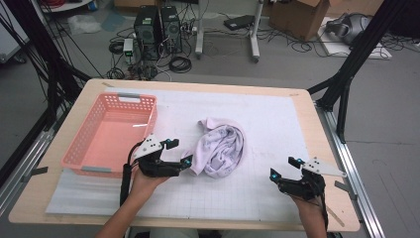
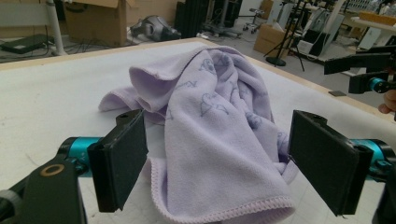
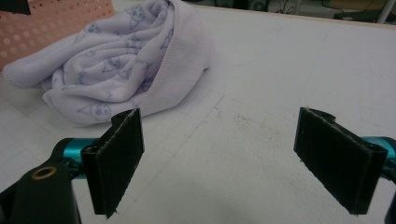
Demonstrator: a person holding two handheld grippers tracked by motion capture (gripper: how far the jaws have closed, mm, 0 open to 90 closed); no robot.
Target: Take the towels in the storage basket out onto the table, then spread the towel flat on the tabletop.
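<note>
On the white mat: soft, crumpled purple towel [image 1: 220,147] | my left gripper [image 2: 218,161] wide open around its hem | right gripper [image 3: 236,161] wide open, holding nothing.

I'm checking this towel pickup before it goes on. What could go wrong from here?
1. The left tool stands open around a thick fold of the crumpled lilac towel; closing there may catch just one layer, so the rest could drag or slip out.
2. The pink basket sits close beside the left tool; a swing that way might knock it.
3. The right tool is open over bare mat, apart from the towel, so it gives no support if the cloth sags.
</note>
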